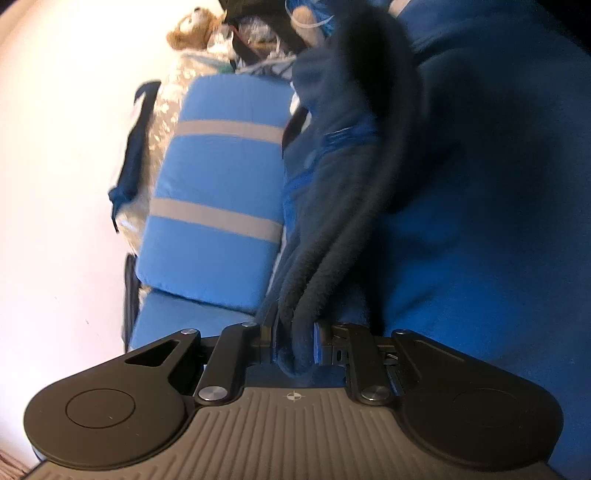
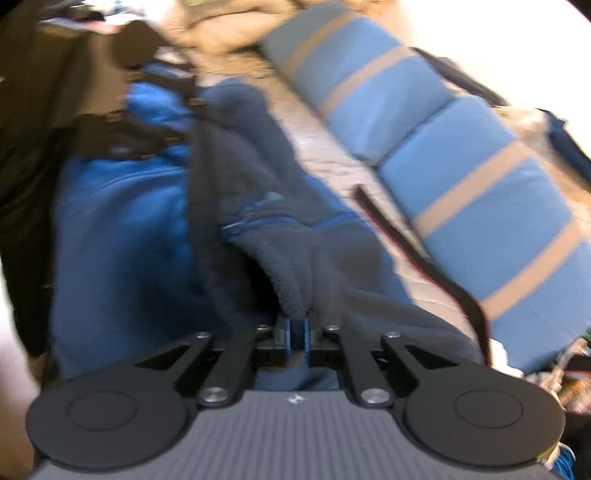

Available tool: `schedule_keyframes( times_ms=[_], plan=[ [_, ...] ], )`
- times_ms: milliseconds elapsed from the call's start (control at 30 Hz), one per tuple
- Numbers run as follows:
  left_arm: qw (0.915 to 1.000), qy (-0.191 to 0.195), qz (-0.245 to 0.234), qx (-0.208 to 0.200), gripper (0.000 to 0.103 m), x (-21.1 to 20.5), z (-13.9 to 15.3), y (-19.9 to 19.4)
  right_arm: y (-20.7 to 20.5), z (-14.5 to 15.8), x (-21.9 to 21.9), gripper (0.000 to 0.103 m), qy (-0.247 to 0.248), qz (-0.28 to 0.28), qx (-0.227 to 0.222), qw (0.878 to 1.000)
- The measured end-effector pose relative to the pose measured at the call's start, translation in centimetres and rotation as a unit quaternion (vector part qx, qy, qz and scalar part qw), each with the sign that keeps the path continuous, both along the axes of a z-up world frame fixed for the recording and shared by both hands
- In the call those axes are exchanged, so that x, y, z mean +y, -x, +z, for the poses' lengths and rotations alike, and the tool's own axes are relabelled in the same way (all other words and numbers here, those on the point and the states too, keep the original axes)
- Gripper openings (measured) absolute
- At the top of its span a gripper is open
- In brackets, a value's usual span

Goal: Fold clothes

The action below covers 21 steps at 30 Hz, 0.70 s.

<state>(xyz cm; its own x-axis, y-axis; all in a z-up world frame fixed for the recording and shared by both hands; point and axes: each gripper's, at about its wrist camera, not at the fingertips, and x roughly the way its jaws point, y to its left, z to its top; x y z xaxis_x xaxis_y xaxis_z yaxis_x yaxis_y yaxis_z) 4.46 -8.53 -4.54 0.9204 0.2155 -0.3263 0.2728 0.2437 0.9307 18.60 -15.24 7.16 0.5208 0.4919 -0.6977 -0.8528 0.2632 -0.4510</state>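
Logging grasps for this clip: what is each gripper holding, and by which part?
Both hold the dark navy fleece garment: left gripper pinches a thick rolled edge, right gripper a bunched fold.

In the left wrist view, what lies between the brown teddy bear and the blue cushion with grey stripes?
In the left wrist view, crinkled shiny plastic wrapping fills the stretch between the teddy bear and the striped cushion.

Garment (image 1: 354, 206) on bed, beside cushion (image 1: 218, 192)
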Motion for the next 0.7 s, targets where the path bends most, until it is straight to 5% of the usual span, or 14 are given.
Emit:
schedule_keyframes(
  times_ms=[167,300,367,400,467,500,567,700],
  plan=[
    [0.9963,0.073,0.045,-0.007,0.016,0.2,1.8,-1.7,2.4,-3.3,2.2,0.007,0.085,0.064,-0.043,0.993],
    [0.9889,0.125,0.069,-0.042,0.016,0.5,4.2,-2.3,2.9,-5.1,3.9,0.014,0.100,0.068,-0.063,0.991],
    [0.9863,0.138,0.072,-0.057,0.015,0.4,5.0,-2.2,2.9,-5.2,4.2,0.027,0.083,0.048,-0.066,0.993],
    [0.9854,0.141,0.073,-0.063,0.015,0.3,5.4,-2.2,2.8,-5.2,4.3,0.044,0.073,0.037,-0.064,0.995],
    [0.9848,0.143,0.072,-0.068,0.015,0.2,5.8,-2.2,2.4,-4.2,4.0,0.051,0.038,0.016,-0.036,0.998],
    [0.9847,0.143,0.071,-0.070,0.015,0.1,5.9,-2.2,2.2,-3.7,3.9,0.064,0.021,0.006,-0.022,1.000],
    [0.9845,0.143,0.070,-0.074,0.015,0.0,6.2,-2.2,1.8,-2.7,3.6,0.076,-0.014,-0.016,0.005,1.000],
    [0.9835,0.148,0.072,-0.074,0.015,-0.2,6.5,-2.2,0.5,-1.6,3.3,0.080,-0.072,-0.067,0.046,0.994]
  ],
)
